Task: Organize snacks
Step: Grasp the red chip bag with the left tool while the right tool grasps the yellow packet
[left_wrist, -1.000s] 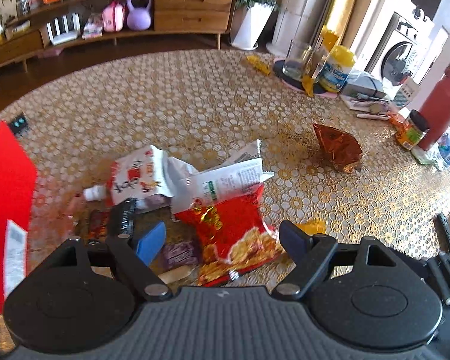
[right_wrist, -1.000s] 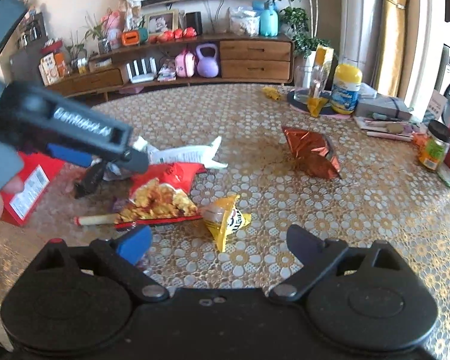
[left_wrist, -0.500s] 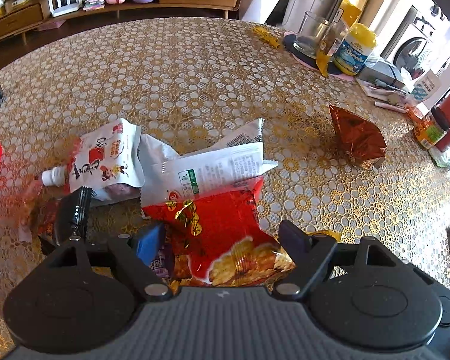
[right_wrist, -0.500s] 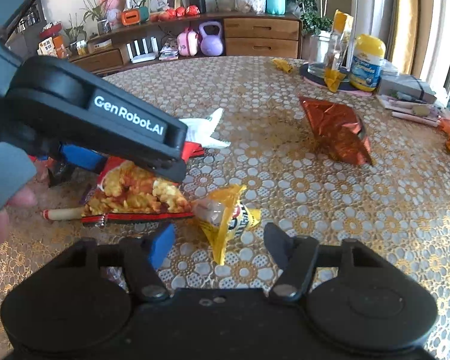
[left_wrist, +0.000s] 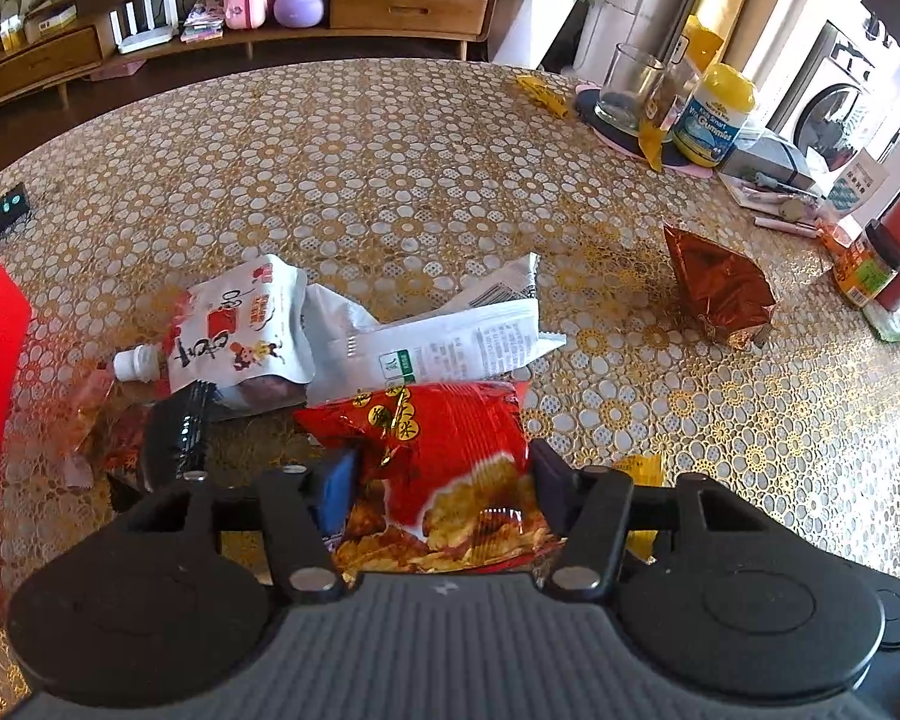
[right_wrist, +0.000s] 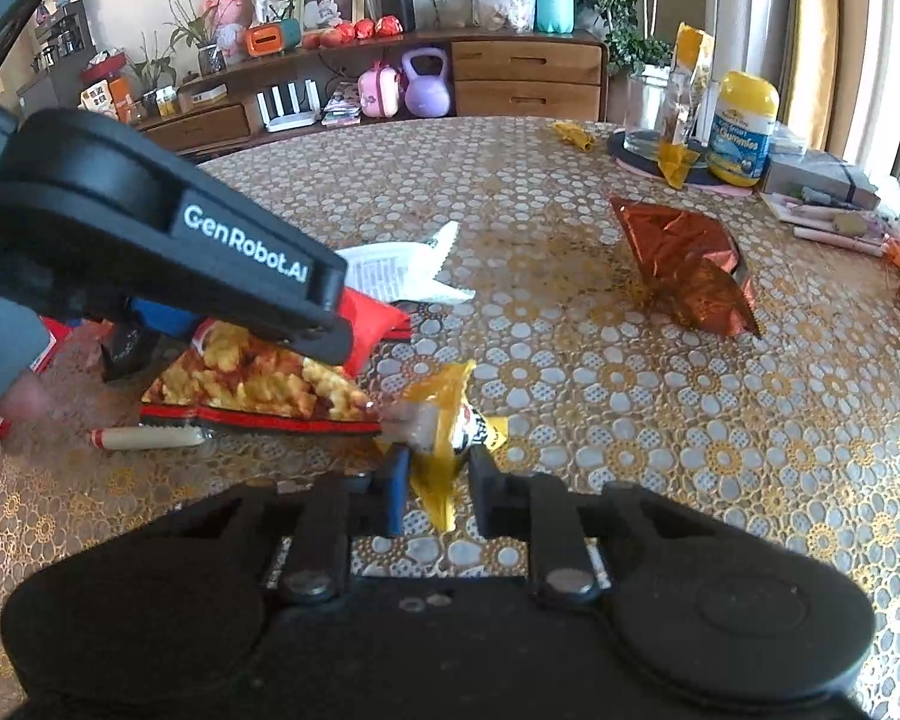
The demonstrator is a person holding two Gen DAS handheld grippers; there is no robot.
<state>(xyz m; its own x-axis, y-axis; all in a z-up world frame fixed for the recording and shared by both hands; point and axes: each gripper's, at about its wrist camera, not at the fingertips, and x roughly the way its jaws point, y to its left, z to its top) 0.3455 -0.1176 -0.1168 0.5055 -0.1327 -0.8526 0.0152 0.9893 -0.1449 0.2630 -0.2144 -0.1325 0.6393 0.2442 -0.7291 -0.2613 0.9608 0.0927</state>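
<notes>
Gripping two snacks only: left gripper (left_wrist: 441,474) has just closed on the red bag (left_wrist: 450,450); right gripper (right_wrist: 432,483) has just pinched the yellow packet (right_wrist: 444,438); foil bag (left_wrist: 720,285), white packs (left_wrist: 450,330) unsorted.

home living room: wooden sideboard (right_wrist: 528,78) with framed photo (right_wrist: 330,6), potted plant (right_wrist: 624,30), washing machine (left_wrist: 834,114), worktop (left_wrist: 360,168) under a floral cloth.

My left tool (left_wrist: 441,480), matt black plastic with blue pads, is creasing a glossy red foil snack bag (left_wrist: 438,468). Behind that bag, a white packet (left_wrist: 450,336) is looking papery and matt. Right of the bag, a copper foil pouch (left_wrist: 720,282) is glinting on the counter (left_wrist: 360,180), whose lacy cloth is shining.
</notes>
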